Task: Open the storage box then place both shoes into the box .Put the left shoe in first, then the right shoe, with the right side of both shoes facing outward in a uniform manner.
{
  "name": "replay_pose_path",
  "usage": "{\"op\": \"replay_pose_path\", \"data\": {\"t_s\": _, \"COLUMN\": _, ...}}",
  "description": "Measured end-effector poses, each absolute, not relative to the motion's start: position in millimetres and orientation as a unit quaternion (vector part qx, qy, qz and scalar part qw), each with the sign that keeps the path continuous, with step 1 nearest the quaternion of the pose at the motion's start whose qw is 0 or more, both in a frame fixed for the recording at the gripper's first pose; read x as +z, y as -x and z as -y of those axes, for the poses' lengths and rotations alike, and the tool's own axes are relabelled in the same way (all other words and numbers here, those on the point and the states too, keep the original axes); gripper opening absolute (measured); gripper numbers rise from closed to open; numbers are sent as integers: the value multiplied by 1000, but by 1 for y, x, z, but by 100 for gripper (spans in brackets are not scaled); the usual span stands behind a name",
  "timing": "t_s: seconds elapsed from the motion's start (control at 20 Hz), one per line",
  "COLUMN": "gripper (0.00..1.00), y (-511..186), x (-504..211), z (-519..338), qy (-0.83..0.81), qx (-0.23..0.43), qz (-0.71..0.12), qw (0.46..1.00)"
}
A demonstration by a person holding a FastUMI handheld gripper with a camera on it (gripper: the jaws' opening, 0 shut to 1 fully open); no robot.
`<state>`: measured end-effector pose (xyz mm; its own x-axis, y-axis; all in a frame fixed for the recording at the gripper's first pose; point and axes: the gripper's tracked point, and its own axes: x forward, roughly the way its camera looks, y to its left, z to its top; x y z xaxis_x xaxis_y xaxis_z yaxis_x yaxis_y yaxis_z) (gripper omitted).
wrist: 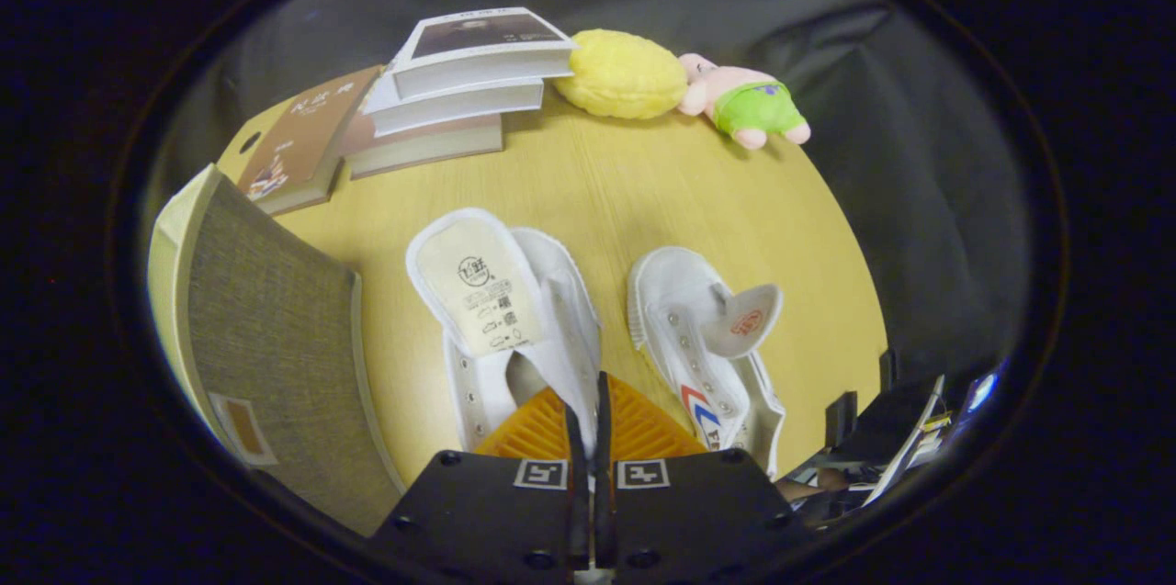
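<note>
Two white shoes (pixel 588 328) lie mid-table beside the storage box (pixel 276 337) at its left edge — gripper (pixel 593 420) fingers pinched together on the nearer shoe's side wall; insole print unreadable.

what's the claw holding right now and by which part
The claw is shut on the left-hand white shoe, pinching the side wall of its opening.

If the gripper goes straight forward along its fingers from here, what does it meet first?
Most likely the left white shoe. The gripper has its jaws nearly closed, with that shoe's side wall seemingly between them, so contact is already there or immediate. Whether both sides press on it is unclear. Beyond lies bare table.
</note>
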<state>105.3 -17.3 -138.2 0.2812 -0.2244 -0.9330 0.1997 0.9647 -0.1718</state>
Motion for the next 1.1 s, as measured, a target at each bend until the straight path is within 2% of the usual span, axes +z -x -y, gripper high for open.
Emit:
{"op": "replay_pose_path", "data": {"t_s": 0.35, "gripper": 5, "y": -131, "x": -17, "z": -7, "qy": 11, "qx": -141, "qz": -499, "qw": 855}}
{"op": "replay_pose_path", "data": {"t_s": 0.45, "gripper": 6, "y": -139, "x": 14, "z": -35, "qy": 4, "qx": -128, "qz": -472, "qw": 872}}
{"op": "replay_pose_path", "data": {"t_s": 0.6, "gripper": 5, "y": -145, "x": 37, "z": -102, "qy": -32, "qx": -72, "qz": -445, "qw": 892}}
{"op": "replay_pose_path", "data": {"t_s": 0.85, "gripper": 5, "y": -137, "x": 28, "z": -188, "qy": -67, "qx": -27, "qz": -453, "qw": 889}}
{"op": "replay_pose_path", "data": {"t_s": 1.1, "gripper": 6, "y": -118, "x": -25, "z": -216, "qy": -60, "qx": -50, "qz": -502, "qw": 861}}
